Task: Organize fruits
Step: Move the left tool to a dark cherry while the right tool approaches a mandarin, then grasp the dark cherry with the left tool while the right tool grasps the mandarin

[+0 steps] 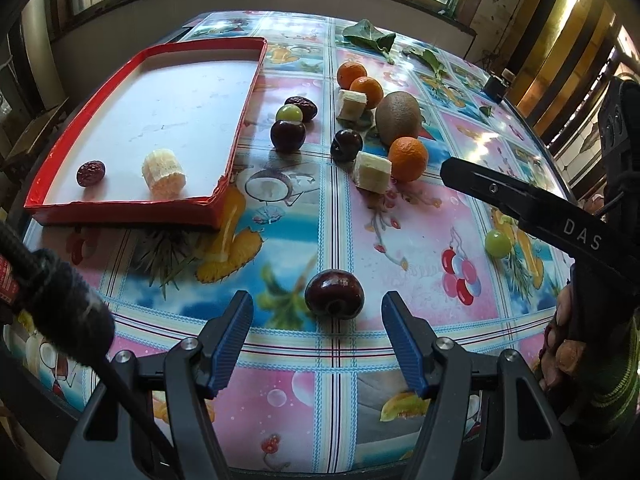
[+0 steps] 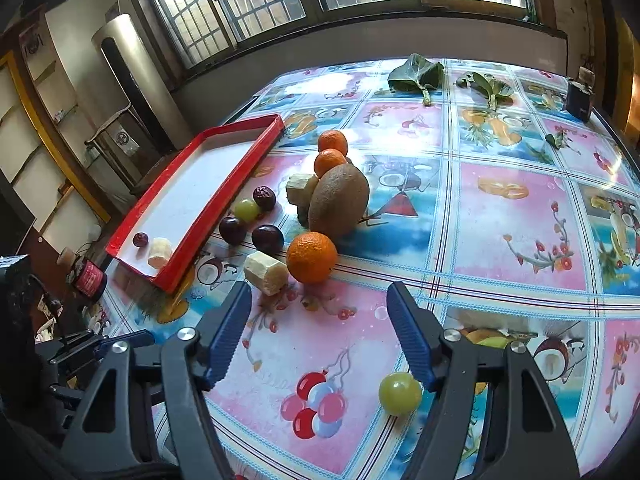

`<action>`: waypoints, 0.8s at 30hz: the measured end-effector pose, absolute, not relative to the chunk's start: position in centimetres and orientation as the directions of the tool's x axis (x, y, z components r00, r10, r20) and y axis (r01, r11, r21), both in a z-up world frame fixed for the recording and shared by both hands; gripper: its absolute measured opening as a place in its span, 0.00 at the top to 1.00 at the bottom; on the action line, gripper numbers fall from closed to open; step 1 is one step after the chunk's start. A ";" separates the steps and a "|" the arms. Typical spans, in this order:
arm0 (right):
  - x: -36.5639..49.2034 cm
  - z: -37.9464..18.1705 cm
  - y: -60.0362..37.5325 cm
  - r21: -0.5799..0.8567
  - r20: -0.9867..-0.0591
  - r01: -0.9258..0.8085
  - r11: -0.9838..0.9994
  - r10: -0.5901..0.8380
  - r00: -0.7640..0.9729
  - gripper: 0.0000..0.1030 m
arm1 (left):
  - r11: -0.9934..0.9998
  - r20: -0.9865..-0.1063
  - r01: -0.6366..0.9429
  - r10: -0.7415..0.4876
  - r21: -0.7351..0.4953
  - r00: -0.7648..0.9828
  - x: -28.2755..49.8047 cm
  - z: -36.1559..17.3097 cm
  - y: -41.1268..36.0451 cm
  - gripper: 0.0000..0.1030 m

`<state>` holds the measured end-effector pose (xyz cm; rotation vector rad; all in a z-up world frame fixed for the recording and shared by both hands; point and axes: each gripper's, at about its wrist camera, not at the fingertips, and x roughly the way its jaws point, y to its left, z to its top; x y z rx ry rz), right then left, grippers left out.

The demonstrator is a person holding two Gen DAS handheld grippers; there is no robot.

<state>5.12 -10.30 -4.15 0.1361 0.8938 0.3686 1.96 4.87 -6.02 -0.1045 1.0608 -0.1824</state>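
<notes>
My left gripper is open; a dark cherry lies on the table between its fingertips, untouched. The red tray at left holds a red date and a banana piece. My right gripper is open and empty; a green grape lies between its fingers, close to the right finger. It also shows in the left wrist view. Ahead lie a kiwi, three tangerines, banana pieces, two cherries, a grape and a date.
Green leaves lie at the table's far side. A small dark box stands at the far right corner. The table has a colourful fruit-print cloth. The right gripper's arm crosses the left wrist view at right.
</notes>
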 end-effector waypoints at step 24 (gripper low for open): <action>8.8 -5.6 -8.5 0.262 -0.755 -0.276 0.925 0.375 0.538 0.64 | 0.973 -0.838 0.155 -0.228 -0.173 0.495 2.9 -6.3 4.5 0.71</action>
